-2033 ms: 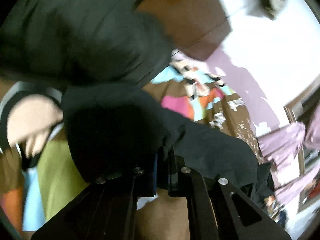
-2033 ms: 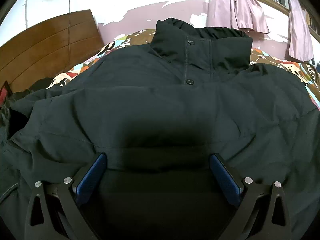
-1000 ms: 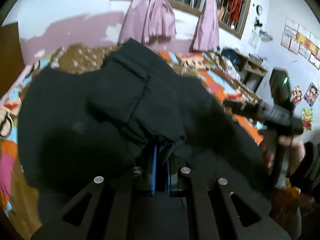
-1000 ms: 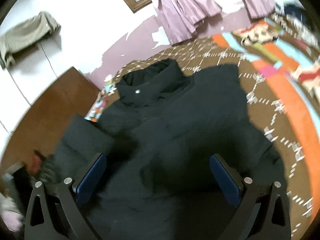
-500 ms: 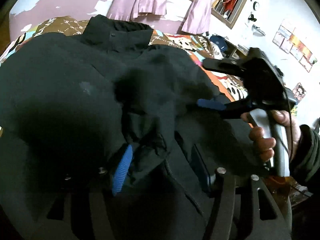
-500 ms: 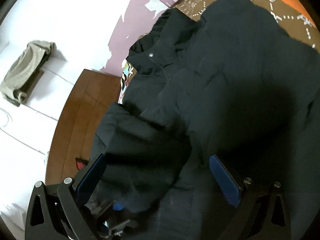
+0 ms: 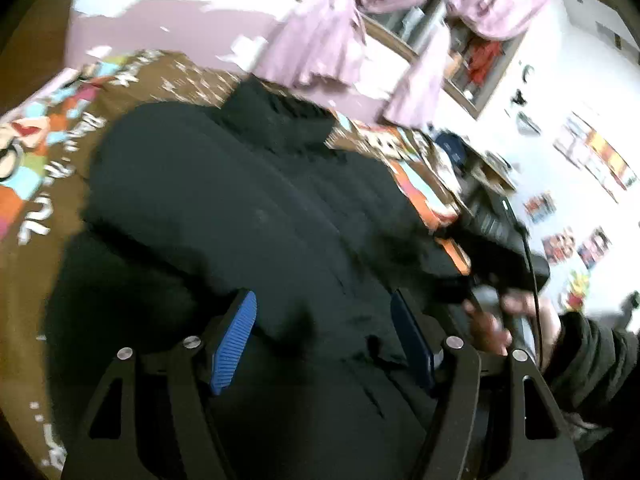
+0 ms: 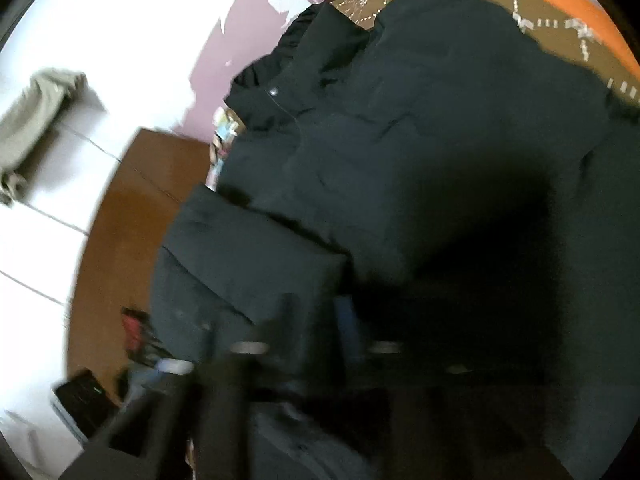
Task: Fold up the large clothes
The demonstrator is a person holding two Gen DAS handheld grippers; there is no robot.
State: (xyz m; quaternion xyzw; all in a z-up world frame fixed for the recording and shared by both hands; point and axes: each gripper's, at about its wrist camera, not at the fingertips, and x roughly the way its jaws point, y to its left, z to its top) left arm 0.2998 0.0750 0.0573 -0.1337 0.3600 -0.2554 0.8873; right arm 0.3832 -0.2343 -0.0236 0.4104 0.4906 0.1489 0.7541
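Across the brightly patterned brown bedspread (image 7: pixel 60 168) a large black padded jacket with a stand-up snap collar (image 7: pixel 248 200) is spread, collar toward the wall. The left gripper (image 7: pixel 324 336) is seen with its blue-padded jaws just opened, apart over the fabric and gripping nothing, while the right gripper (image 8: pixel 320 344), blurred, has just been closing and is judged shut, apparently on a jacket fold. The jacket is judged bulky, soft and rather slippery, best pinched at a seam or hem edge
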